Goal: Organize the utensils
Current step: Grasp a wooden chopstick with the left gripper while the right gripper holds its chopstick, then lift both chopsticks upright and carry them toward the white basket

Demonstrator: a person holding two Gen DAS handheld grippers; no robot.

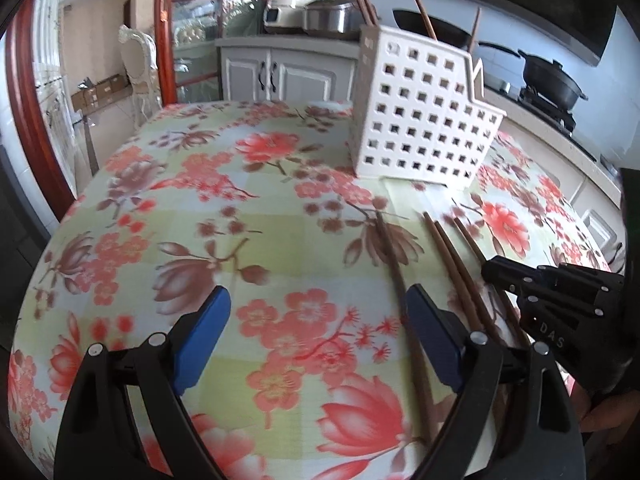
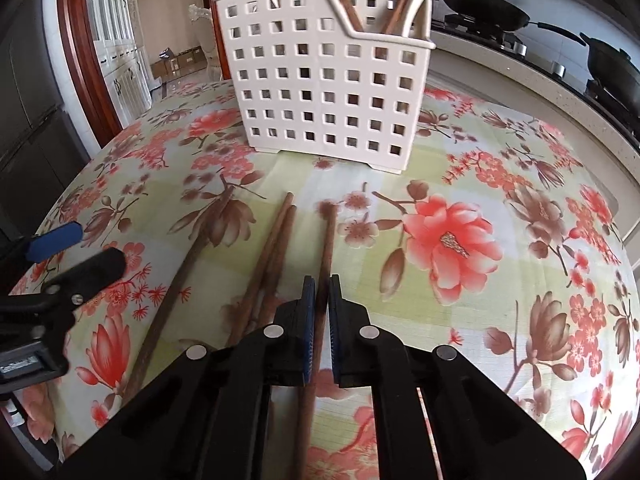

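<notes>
A white perforated utensil caddy stands on the floral table, with several brown chopsticks upright in it. More chopsticks lie flat in front of it. My right gripper is shut on the rightmost chopstick, which still rests along the cloth. To its left lie a close pair of chopsticks and a single chopstick. My left gripper is open low over the table. The single chopstick runs just inside its right finger, untouched. The caddy stands beyond, and the right gripper shows at the right.
The floral tablecloth covers a round table whose edge falls away on the left. A counter with a stove and dark pans runs behind and to the right. The left gripper sits at the left edge of the right wrist view.
</notes>
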